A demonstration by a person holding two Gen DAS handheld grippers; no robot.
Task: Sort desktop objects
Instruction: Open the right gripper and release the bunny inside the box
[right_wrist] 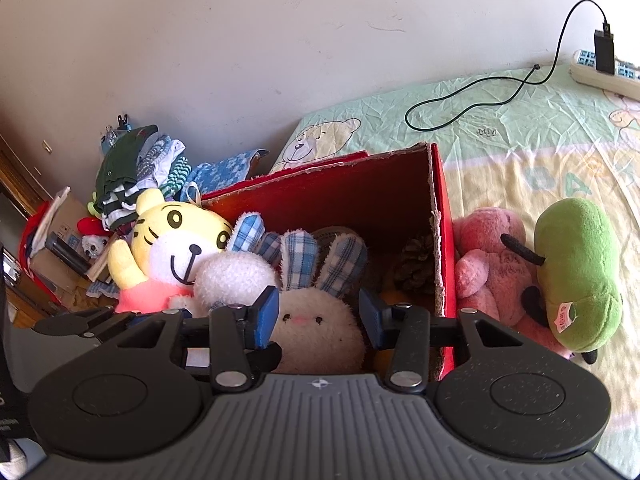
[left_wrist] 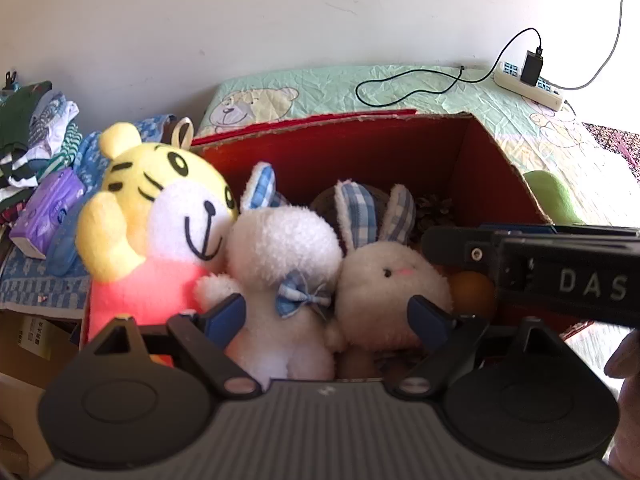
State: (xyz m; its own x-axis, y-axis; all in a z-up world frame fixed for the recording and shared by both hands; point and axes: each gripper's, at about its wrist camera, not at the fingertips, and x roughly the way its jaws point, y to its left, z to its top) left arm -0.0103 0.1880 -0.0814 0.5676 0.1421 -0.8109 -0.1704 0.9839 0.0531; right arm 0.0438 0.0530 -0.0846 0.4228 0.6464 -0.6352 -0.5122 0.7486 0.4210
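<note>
both grippers hang over the red cardboard box (right_wrist: pixel 360 200). the left gripper (left_wrist: pixel 326 320) stands wide open around the white rabbit with the blue bow (left_wrist: pixel 280 264), its pads clear of the plush and nothing held. the right gripper (right_wrist: pixel 319 316) is also open, jaws narrower, either side of the rabbit with the pink cheeks (right_wrist: pixel 316 332); i see no squeeze on its fur. beside the two rabbits the yellow tiger doll (left_wrist: pixel 160 216) leans at the box's left end, and a pine cone (right_wrist: pixel 416 264) sits deeper inside.

my reading: the plush toys are being gathered into the box, and a toy has likely just been let go. next would be lifting both grippers clear and going right for the pink plush (right_wrist: pixel 492 272) and the green plush (right_wrist: pixel 576 272), which lie outside against the box wall on the sheet.

the box rests on a crumpled pale green bear-print sheet (right_wrist: pixel 500 128). a power strip (left_wrist: pixel 528 84) with a black cable (right_wrist: pixel 480 100) lies near the plain wall; folded clothes (left_wrist: pixel 36 128) pile up at left.
</note>
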